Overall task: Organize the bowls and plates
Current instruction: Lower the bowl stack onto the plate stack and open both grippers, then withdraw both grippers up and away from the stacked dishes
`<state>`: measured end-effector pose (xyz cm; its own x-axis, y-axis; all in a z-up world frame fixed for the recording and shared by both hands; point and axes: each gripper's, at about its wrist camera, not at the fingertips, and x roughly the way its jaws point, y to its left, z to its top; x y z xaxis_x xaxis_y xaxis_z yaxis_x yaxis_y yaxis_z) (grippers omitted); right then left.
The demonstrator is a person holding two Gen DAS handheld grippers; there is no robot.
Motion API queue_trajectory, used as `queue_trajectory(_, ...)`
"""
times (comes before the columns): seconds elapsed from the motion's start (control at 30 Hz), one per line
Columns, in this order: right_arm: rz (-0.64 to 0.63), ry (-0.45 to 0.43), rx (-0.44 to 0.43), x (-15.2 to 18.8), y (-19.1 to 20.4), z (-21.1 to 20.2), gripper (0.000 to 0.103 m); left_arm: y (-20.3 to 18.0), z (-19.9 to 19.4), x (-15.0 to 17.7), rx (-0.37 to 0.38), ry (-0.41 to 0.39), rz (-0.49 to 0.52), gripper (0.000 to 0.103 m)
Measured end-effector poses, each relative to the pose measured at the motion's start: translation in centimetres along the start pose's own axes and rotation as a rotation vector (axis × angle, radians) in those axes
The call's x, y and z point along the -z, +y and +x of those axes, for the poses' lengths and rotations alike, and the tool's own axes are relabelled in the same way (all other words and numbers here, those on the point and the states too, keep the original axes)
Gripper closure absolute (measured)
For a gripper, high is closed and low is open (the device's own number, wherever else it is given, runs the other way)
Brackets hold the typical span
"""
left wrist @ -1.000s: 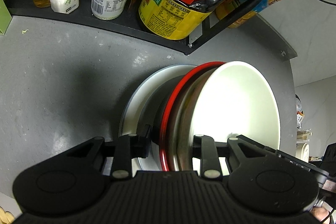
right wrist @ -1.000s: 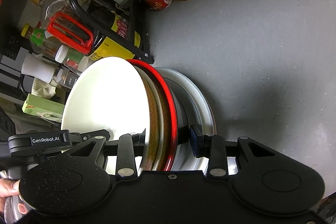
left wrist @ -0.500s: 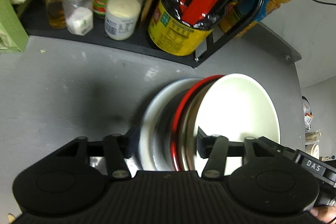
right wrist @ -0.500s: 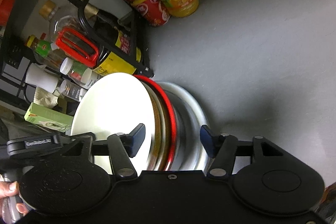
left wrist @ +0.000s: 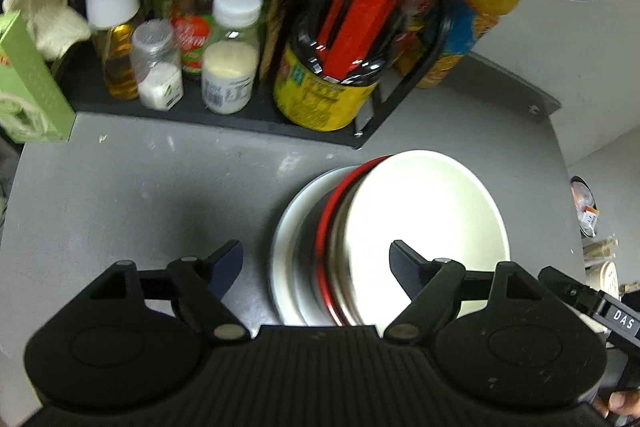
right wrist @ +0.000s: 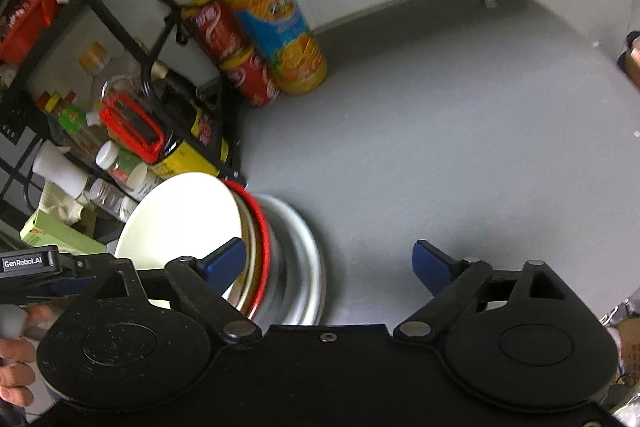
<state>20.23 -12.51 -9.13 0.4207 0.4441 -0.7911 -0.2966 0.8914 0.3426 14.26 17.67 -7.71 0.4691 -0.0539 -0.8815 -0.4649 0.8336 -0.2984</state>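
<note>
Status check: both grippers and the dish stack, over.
Left gripper open, right gripper open, jaws clear of the dish stack. Stack sits on the grey counter, white bowl on top. Nothing in the way.

Stack of plates and bowls (left wrist: pixel 384 243) on the counter (left wrist: pixel 140 195), rack of bottles (left wrist: pixel 224 59) behind it, juice bottle (right wrist: pixel 268 15) beside the rack

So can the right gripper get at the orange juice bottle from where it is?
Probably yes. The right gripper has its jaws open, and bare grey counter runs from it to the orange juice bottle. Only the red cans crowd the bottle's left side.
</note>
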Motion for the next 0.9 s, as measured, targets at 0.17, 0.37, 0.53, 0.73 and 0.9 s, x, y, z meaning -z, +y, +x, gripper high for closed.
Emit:
queue_trajectory(0.17,0.002,-0.062,0.034,-0.3,-1.3,-2.4,0.005,-1.3,-1.5,-0.4,0.0,-0.056,0.031,0.02)
queue_trajectory(0.37,0.016,-0.133,0.07,0.0,-3.2,-5.9,0.0,-2.8,-3.5,0.5,0.003,-0.104,0.07,0.017)
queue_trajectory(0.53,0.035,-0.163,0.073,0.4,-3.7,-9.5,0.0,-3.6,-6.2,2.2,0.036,-0.164,0.088,0.009)
queue_trajectory(0.73,0.003,-0.228,0.102,2.0,-3.4,-13.5,0.0,-4.2,-9.5,5.3,0.043,-0.197,0.112,0.001)
queue_trajectory(0.9,-0.035,-0.277,0.134,4.4,-3.4,-16.3,0.0,-4.9,-12.3,8.4,0.057,-0.225,0.14,0.001)
